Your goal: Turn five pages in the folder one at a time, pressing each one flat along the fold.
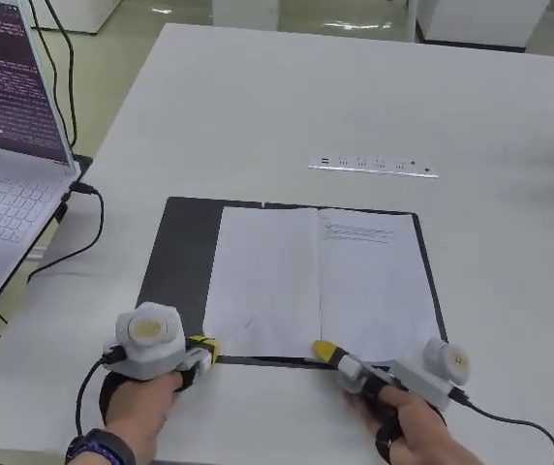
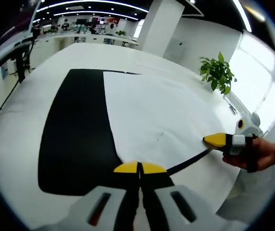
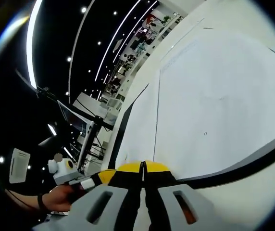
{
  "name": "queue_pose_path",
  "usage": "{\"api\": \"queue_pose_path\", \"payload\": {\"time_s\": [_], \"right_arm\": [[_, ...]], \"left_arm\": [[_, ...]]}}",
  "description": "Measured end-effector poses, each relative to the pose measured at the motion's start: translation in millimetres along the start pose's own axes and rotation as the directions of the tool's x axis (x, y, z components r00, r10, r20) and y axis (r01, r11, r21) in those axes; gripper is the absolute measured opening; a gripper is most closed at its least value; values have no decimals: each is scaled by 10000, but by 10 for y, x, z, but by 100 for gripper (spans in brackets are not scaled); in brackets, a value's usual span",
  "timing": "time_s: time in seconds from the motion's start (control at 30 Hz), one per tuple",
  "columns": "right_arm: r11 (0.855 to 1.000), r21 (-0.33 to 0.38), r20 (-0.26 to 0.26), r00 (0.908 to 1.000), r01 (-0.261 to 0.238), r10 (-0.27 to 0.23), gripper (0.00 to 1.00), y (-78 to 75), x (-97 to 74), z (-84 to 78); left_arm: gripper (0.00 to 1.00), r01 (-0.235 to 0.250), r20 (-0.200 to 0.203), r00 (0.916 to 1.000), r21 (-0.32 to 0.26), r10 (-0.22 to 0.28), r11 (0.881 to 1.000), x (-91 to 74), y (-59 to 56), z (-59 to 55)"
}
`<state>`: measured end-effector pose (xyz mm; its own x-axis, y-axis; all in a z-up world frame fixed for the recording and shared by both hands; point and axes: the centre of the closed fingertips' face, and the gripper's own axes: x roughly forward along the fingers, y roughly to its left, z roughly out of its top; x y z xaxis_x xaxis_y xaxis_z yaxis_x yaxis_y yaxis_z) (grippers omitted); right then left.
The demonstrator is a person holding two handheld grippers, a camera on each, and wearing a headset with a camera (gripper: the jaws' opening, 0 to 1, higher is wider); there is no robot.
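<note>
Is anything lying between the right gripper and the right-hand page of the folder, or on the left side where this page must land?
Nothing visible. The right gripper is at the near edge of the right-hand page, which lies bare. The left page is bare too; the left gripper is just at its near corner.

Folder (image 1: pixel 296 281) on table (image 1: pixel 354 97), laptop (image 1: pixel 6 145) to its left

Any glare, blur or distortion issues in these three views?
Head view: even light, folder sharp, faint floor glare at top. Left gripper view: fisheye bows the table edge, window side blown out. Right gripper view: rolled, page nearly washed white.
</note>
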<state>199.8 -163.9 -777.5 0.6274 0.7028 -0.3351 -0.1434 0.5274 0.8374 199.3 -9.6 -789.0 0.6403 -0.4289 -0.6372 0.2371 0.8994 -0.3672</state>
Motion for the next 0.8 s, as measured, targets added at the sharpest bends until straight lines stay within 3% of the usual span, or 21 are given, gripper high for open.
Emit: {"api": "queue_pose_path", "payload": {"time_s": [0.13, 0.27, 0.37, 0.5, 0.63, 0.8], "right_arm": [[9999, 149, 0, 10000, 23, -23, 0, 19, -42, 45], [9977, -677, 68, 10000, -6, 10, 0, 48, -100, 160], [9928, -1183, 249, 9996, 179, -150, 7, 69, -173, 278], [9880, -1536, 304, 9994, 187, -142, 12, 108, -249, 376], [9692, -2440, 12, 9994, 348, -356, 19, 94, -315, 389], [9470, -3175, -337, 9975, 490, -629, 25, 80, -411, 397]], "left_arm": [[0, -165, -149, 9998, -153, 163, 9997, -12, -28, 15], [5, -235, 178, 9996, -294, 241, 9993, -85, -98, 106], [9, -140, 344, 9993, -451, 156, 9989, -139, -174, 160], [13, -101, 396, 9992, -13, 101, 9999, -193, -300, 201], [18, -105, 442, 9990, 474, 84, 9988, -250, -404, 257], [24, -16, 800, 9968, 353, -12, 9994, -319, -487, 408]]}}
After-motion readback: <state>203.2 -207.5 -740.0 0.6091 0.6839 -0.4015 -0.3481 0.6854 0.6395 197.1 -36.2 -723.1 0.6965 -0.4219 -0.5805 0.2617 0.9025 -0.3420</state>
